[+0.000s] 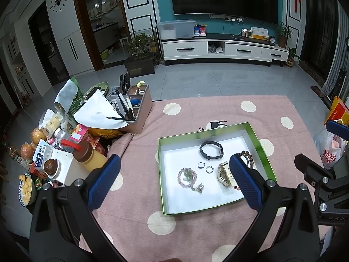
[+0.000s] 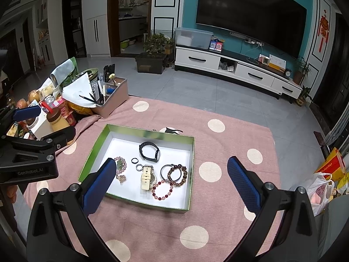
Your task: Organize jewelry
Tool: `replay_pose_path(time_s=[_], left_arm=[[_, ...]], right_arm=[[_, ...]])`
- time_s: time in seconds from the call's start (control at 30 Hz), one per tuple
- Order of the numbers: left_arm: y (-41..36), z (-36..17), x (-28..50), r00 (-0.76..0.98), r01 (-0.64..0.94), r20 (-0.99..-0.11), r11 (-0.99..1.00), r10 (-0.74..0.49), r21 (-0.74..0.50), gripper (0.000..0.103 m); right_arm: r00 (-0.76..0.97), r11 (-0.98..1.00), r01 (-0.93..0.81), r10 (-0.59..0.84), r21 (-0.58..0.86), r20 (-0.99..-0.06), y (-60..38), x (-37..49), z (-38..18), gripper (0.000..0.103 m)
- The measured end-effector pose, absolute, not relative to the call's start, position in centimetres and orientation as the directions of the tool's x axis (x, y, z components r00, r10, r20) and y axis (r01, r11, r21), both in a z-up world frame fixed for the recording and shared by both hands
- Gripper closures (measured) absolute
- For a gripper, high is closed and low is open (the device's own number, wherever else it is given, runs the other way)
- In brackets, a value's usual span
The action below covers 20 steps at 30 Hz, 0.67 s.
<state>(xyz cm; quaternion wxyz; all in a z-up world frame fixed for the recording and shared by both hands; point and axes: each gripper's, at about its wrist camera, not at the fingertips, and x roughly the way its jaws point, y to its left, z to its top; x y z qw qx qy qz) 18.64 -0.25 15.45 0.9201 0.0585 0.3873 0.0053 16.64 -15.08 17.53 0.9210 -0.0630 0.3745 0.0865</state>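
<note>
Jewelry lies loose in a green-walled tray [image 2: 192,150] on the pink dotted cloth [image 2: 218,196]. A black band [image 2: 150,150] sits toward the tray's far edge. A cream watch [image 2: 147,176] lies mid-tray, its long axis running from near edge to far edge. A red bead bracelet [image 2: 163,190] sits at the near edge, and a brown bead bracelet [image 2: 177,174] sits beside the tray's right wall. A pink bead bracelet [image 1: 188,178] lies toward the left wall.

The right gripper [image 2: 172,183] hovers above the tray with fingers spread wide, holding nothing; the watch lies between them. The left gripper [image 1: 174,179] is likewise wide open and empty. Both stand clear of the contents. Judgement: the right gripper is better aligned with the watch.
</note>
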Motion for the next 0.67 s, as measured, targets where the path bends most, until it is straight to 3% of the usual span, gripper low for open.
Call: replay_pose_path(time_s=[0.67], left_arm=[[0.09,15.20,18.69,0.696,0.028,-0.715,0.993,0.063,0.115,0.002]], right_arm=[[0.705,0.977,-0.206,0.113,-0.050,-0.700,-15.10,16.70,17.48,0.001]])
